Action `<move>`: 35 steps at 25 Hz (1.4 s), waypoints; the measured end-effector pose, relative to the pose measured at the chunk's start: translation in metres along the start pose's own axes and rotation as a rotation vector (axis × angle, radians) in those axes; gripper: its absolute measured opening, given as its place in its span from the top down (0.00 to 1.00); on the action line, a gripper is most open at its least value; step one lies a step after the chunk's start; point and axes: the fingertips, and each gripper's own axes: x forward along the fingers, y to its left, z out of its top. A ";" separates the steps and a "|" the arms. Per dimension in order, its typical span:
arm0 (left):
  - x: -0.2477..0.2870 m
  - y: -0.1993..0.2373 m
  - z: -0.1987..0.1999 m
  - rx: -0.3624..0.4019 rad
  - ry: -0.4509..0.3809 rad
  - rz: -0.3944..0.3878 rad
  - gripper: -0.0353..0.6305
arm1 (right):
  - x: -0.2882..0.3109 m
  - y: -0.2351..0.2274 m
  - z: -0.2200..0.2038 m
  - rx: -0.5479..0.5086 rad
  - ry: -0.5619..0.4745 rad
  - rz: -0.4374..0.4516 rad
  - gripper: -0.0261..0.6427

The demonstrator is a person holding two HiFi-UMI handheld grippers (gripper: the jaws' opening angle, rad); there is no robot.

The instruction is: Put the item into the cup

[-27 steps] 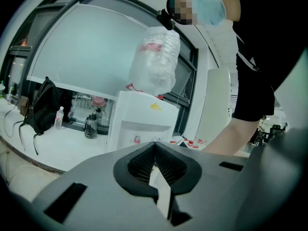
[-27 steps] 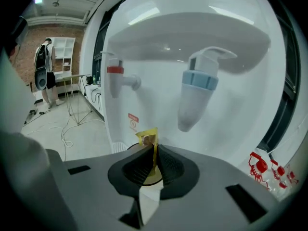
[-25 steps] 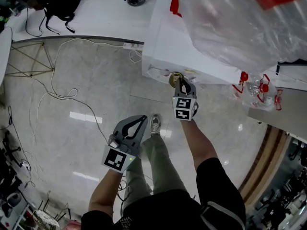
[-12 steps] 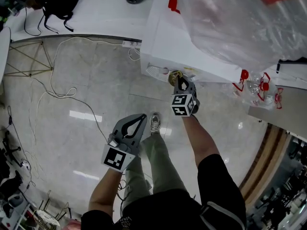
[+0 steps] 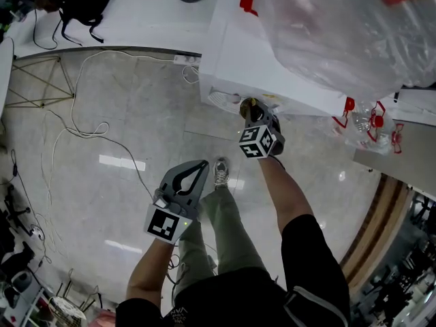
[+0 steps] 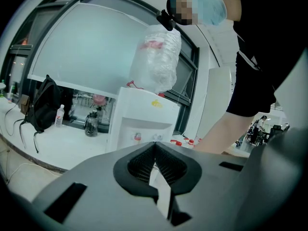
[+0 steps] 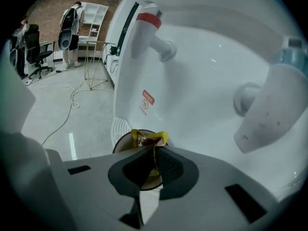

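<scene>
Right hand-held gripper (image 7: 153, 153) pinched shut on yellow wrapper (image 7: 150, 139). Cup (image 7: 119, 143) sits directly beneath it at the water dispenser (image 7: 202, 81). Left hand-held gripper (image 6: 154, 153) closed, empty, well apart.

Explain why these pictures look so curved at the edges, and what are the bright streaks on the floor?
Head view: evenly lit; the pale streaks on the floor look like reflected overhead light. Left gripper view: a wide-angle lens bows the window frames and blackens the corners. Right gripper view: the same bending warps the water dispenser, yet the yellow wrapper stays sharp.
</scene>
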 end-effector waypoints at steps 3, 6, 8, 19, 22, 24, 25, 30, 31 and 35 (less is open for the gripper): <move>-0.001 0.002 -0.002 -0.003 0.002 0.003 0.92 | 0.000 0.001 0.002 0.022 -0.012 0.009 0.88; -0.001 0.002 -0.001 0.002 0.002 -0.001 0.92 | -0.001 0.002 0.003 0.060 -0.034 0.019 0.88; -0.002 0.002 0.000 0.004 -0.002 -0.004 0.92 | -0.004 0.002 0.003 0.092 -0.049 0.019 0.88; -0.013 -0.004 0.003 0.013 0.003 -0.018 0.92 | -0.037 -0.009 0.007 0.274 -0.137 -0.033 0.88; -0.015 -0.009 0.008 0.014 0.001 -0.027 0.92 | -0.053 -0.005 0.003 0.347 -0.145 -0.036 0.88; -0.018 -0.011 0.013 0.024 -0.004 -0.038 0.92 | -0.065 0.000 0.002 0.381 -0.148 -0.038 0.88; -0.020 -0.013 0.015 0.030 -0.006 -0.043 0.92 | -0.072 0.002 0.003 0.391 -0.149 -0.039 0.88; -0.026 -0.026 0.028 0.057 -0.019 -0.063 0.92 | -0.109 0.006 0.008 0.434 -0.184 -0.039 0.88; -0.028 -0.029 0.030 0.061 -0.021 -0.067 0.92 | -0.116 0.006 0.009 0.440 -0.191 -0.040 0.88; -0.037 -0.045 0.038 0.075 -0.024 -0.087 0.92 | -0.149 0.006 0.013 0.476 -0.225 -0.036 0.88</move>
